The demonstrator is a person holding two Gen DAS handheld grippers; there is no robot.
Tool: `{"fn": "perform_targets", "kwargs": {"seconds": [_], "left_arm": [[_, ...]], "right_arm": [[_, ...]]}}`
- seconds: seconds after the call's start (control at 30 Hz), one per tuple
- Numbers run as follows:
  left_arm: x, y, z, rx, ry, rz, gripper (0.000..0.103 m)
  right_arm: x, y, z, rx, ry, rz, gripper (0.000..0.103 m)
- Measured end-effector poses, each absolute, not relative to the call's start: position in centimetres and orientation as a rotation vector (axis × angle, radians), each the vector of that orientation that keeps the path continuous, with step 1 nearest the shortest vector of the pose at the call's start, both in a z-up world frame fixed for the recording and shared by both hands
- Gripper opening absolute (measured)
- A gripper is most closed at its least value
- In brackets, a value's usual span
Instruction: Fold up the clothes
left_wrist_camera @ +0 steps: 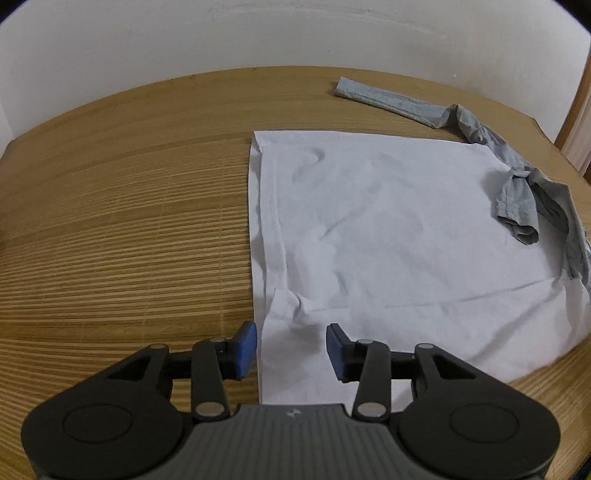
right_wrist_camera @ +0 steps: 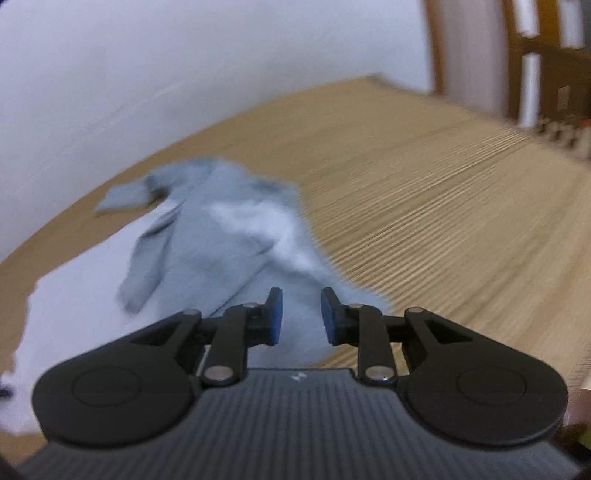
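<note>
A white garment (left_wrist_camera: 388, 229) lies folded flat on the wooden table (left_wrist_camera: 129, 206), its left edge straight. A grey garment (left_wrist_camera: 517, 184) lies crumpled along the white one's right side, one long sleeve stretched toward the back. My left gripper (left_wrist_camera: 291, 350) hovers over the white garment's near left corner, its blue pads apart with nothing pinched between them. In the blurred right wrist view the grey garment (right_wrist_camera: 221, 240) lies partly on the white garment (right_wrist_camera: 74, 314). My right gripper (right_wrist_camera: 301, 314) is just above the grey cloth's near end, jaws apart and holding nothing.
A white wall (left_wrist_camera: 295, 33) runs behind the table's far edge. Bare striped wood spreads to the left of the white garment and to the right of the grey one (right_wrist_camera: 461, 221). A wooden door frame (right_wrist_camera: 535, 55) stands at the far right.
</note>
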State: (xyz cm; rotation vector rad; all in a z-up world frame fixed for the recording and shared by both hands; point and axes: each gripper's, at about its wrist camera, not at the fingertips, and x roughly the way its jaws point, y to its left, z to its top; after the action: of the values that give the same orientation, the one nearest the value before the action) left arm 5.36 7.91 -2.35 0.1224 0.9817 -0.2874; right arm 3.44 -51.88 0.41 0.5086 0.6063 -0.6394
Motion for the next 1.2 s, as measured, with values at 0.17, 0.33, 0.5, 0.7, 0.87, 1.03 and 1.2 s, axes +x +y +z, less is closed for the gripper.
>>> {"fn": "perform_targets", "kwargs": {"seconds": [0.17, 0.33, 0.5, 0.7, 0.87, 1.03, 1.2], "left_arm": [[6.3, 8.6, -2.9, 0.032, 1.0, -0.256, 0.005], [6.6, 10.8, -2.1, 0.044, 0.982, -0.042, 0.0], [7.4, 13.7, -2.1, 0.004, 1.031, -0.009, 0.001], [6.0, 11.0, -0.7, -0.004, 0.987, -0.271, 0.034], [5.9, 10.0, -1.3, 0.027, 1.007, -0.32, 0.047], [5.5, 10.3, -2.3, 0.027, 1.056, -0.353, 0.051], [4.7, 9.7, -2.8, 0.038, 1.043, -0.342, 0.001]], "right_arm": [[5.9, -51.6, -2.4, 0.472, 0.709, -0.594, 0.025], [6.7, -51.2, -3.0, 0.356, 0.762, -0.588, 0.023], [6.8, -51.1, -3.0, 0.335, 0.768, -0.584, 0.023], [6.8, -50.8, -3.0, 0.329, 0.763, -0.594, 0.023], [6.7, -50.7, -3.0, 0.324, 0.76, -0.601, 0.023], [6.6, -50.6, -3.1, 0.327, 0.75, -0.603, 0.023], [6.5, -50.6, -3.0, 0.321, 0.751, -0.601, 0.023]]}}
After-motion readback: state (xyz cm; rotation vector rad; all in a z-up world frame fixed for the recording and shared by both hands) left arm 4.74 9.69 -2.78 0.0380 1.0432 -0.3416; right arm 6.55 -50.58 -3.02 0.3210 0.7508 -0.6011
